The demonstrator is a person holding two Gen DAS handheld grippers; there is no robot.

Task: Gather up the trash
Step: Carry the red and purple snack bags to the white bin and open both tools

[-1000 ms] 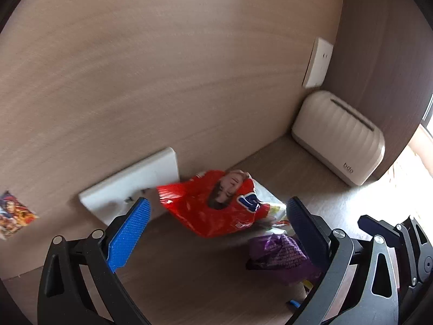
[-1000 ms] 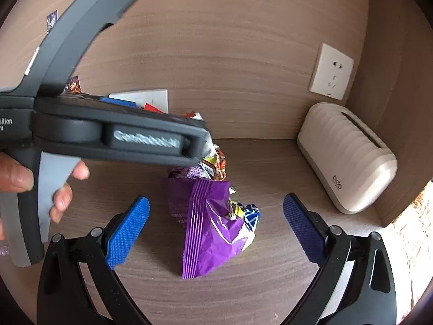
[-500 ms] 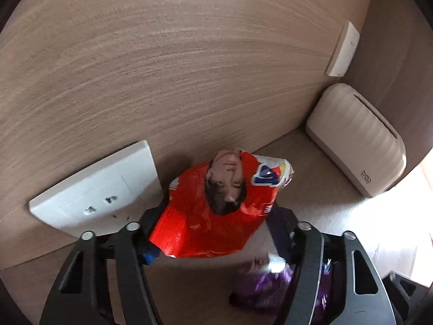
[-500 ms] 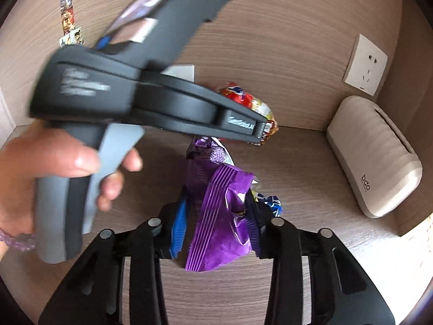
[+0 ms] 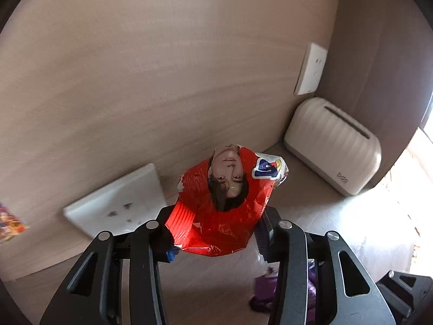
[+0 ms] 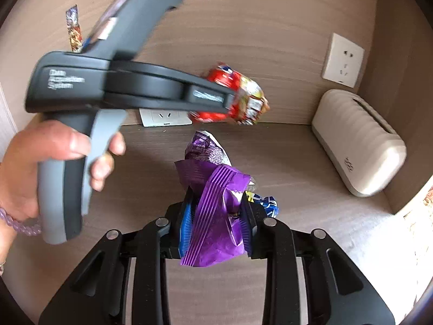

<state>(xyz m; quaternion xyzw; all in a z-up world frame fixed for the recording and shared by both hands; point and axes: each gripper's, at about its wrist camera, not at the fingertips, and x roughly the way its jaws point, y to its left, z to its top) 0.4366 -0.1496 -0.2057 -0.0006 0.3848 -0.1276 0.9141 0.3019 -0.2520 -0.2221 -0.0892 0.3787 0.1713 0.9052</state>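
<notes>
My left gripper (image 5: 216, 239) is shut on a red snack bag (image 5: 224, 203) with a face printed on it and holds it above the wooden surface. The red bag also shows in the right wrist view (image 6: 232, 97), at the tip of the left gripper's body (image 6: 130, 81). My right gripper (image 6: 216, 227) is shut on a crumpled purple wrapper (image 6: 216, 208). A second purple wrapper (image 6: 203, 149) and a blue and white wrapper (image 6: 268, 204) lie on the surface just beyond it. Purple trash (image 5: 266, 289) shows low in the left wrist view.
A cream ribbed tissue box (image 6: 357, 140) stands in the right corner, also in the left wrist view (image 5: 333, 146). White wall sockets (image 6: 342, 59) (image 6: 165, 116) sit on the back wall. A colourful sticker (image 6: 74, 28) is on the wall at upper left.
Both grippers closed from open: the left on the red bag, the right on the purple wrapper. The left gripper has since lifted the red bag up off the surface.
</notes>
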